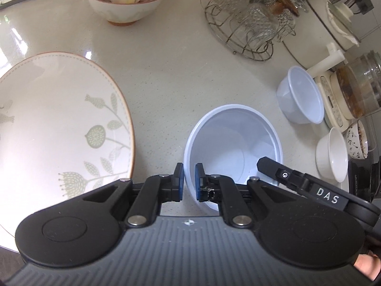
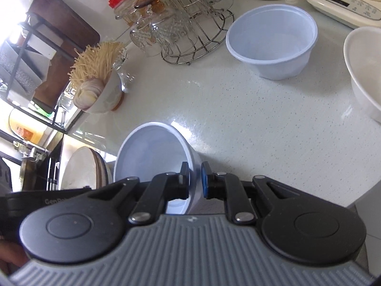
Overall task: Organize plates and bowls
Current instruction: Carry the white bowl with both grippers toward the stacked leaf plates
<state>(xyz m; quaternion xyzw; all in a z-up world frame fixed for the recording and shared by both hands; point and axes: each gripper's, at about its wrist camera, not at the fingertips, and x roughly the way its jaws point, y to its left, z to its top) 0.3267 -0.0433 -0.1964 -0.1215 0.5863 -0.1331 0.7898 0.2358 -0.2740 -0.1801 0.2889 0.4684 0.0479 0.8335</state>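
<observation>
A: Why both on one pale blue plastic bowl (image 1: pixel 234 143)?

B: Likely steadying it for stacking. The left gripper (image 1: pixel 189 182) and right gripper (image 2: pixel 195 181) each pinch opposite rim walls, nearly closed, holding it tilted above the speckled white desk (image 2: pixel 262 124), its twin bowl (image 2: pixel 271 40) well beyond

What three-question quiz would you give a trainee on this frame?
1. True or false: the left gripper and the right gripper grip the same pale blue bowl.
2. What sits in the wire rack? A) plates B) glasses C) spoons
3. Fill in: in the left wrist view, the patterned plate lies to the ___ of the held bowl.
Key: 1 true; 2 B, glasses; 3 left.
</observation>
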